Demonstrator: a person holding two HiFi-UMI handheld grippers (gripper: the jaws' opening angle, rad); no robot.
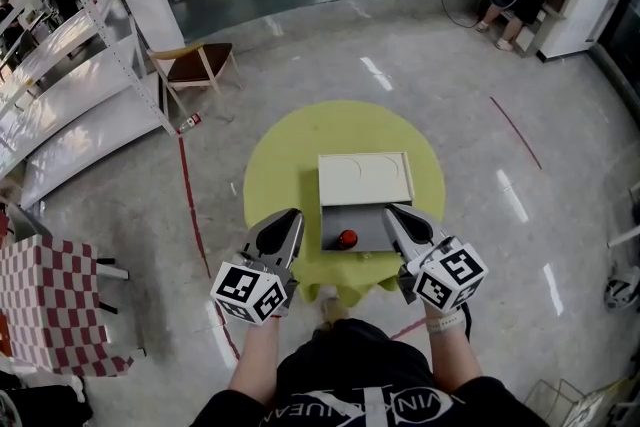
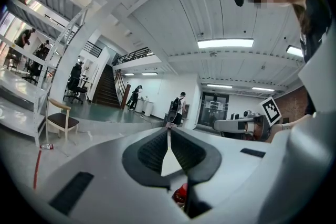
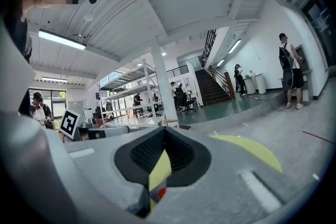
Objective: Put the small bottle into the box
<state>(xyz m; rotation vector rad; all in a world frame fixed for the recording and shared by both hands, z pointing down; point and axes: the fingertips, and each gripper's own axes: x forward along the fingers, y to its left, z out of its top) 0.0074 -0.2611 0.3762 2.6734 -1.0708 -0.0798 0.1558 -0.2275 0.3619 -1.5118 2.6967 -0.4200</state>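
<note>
**Both grippers closed; bottle sits in the box**

Head view: the left gripper [image 1: 288, 220] and right gripper [image 1: 395, 215] flank the box [image 1: 365, 215] on the yellow table [image 1: 280, 155]. The small bottle [image 1: 347, 238] inside is only a red blob.
Left gripper view: jaws together, empty; the bottle is a red sliver beneath.
Right gripper view: jaws together, empty.

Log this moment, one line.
left tongs: shut, empty | right tongs: shut, empty | bottle: in open box

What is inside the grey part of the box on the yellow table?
Only a small red-topped bottle shows in the box; the rest looks bare. The right claw hides its right edge.
</note>
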